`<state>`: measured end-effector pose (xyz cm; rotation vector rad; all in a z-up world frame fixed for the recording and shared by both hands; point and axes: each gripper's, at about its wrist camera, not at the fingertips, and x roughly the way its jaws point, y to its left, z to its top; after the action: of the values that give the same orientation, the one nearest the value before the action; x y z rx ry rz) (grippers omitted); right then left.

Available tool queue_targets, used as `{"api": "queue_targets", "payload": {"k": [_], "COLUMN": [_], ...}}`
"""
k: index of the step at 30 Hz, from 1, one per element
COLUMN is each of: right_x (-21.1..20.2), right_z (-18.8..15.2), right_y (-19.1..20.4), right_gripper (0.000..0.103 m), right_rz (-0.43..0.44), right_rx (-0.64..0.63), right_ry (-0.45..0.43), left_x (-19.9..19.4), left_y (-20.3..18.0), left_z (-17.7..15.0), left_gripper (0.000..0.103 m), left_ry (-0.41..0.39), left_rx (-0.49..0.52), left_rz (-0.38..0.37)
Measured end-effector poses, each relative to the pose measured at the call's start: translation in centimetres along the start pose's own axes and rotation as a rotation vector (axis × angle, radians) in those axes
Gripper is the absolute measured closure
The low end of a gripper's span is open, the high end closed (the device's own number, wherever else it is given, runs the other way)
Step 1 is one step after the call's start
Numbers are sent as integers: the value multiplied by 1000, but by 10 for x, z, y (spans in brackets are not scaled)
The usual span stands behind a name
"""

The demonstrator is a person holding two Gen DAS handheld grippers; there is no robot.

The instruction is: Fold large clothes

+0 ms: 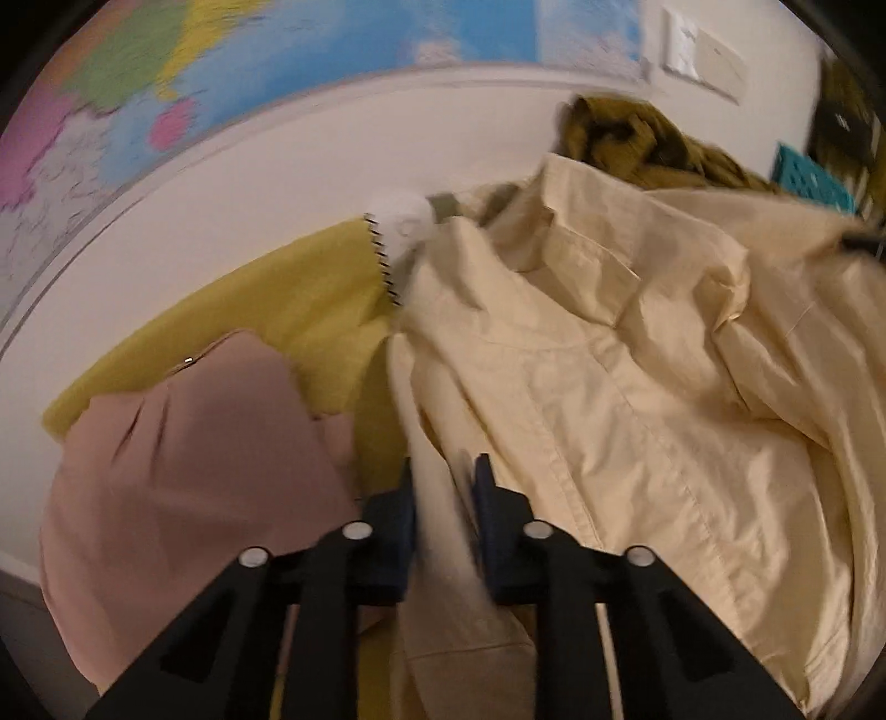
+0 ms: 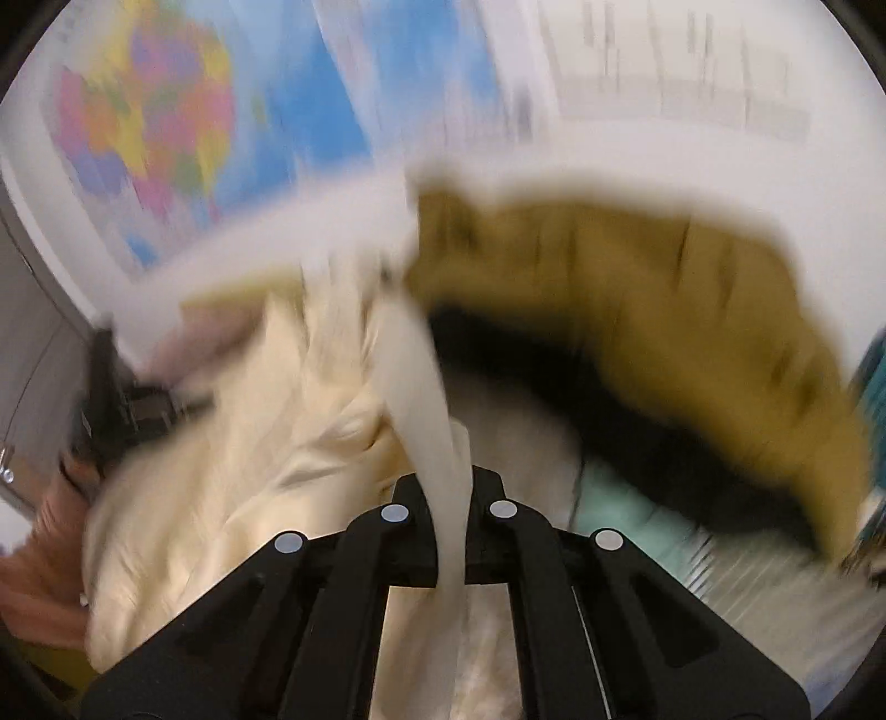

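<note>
- Two hand-held grippers hold one cream shirt [image 1: 637, 387], each at a separate fold of its fabric, so that the garment can be lifted and spread; judged from the task, this is preparation for folding.
- Left hand-held gripper [image 1: 443, 487]: jaws narrowed onto a band of cream fabric that runs between the blue pads [image 1: 490, 498]; the shirt lies rumpled just ahead, collar toward the far side.
- Right hand-held gripper [image 2: 446, 487]: jaws closed on a pale strip of the shirt [image 2: 426, 387], which rises taut from the tips. Heavy motion blur; finer detail cannot be told.
- Shirt location: on the white bench [image 1: 288, 160], partly over a yellow-green cloth [image 1: 288, 299].
- Adjacent items: a pink garment [image 1: 194, 443] to the left, an olive garment [image 1: 637, 138] beyond the collar, and a map [image 1: 277, 50] at the back.
</note>
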<state>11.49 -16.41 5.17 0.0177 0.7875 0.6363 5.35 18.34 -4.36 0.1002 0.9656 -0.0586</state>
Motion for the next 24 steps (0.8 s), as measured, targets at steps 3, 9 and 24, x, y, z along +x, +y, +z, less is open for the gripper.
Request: {"api": "queue_targets", "payload": {"k": [3, 9, 24], "right_x": [-7, 66, 23], "right_z": [31, -2, -87], "right_y": [-9, -73, 74], "right_gripper": [102, 42, 39], "right_rz": [-107, -339, -118], "right_rx": [-41, 146, -221], "right_ry": [-57, 144, 184], "left_x": [-8, -12, -17], "left_y": [6, 8, 12], "left_z": [-1, -15, -44], "left_gripper": [83, 50, 31], "left_ry": [-37, -33, -24], "left_rx": [-41, -54, -62], "left_rz": [9, -18, -102]}}
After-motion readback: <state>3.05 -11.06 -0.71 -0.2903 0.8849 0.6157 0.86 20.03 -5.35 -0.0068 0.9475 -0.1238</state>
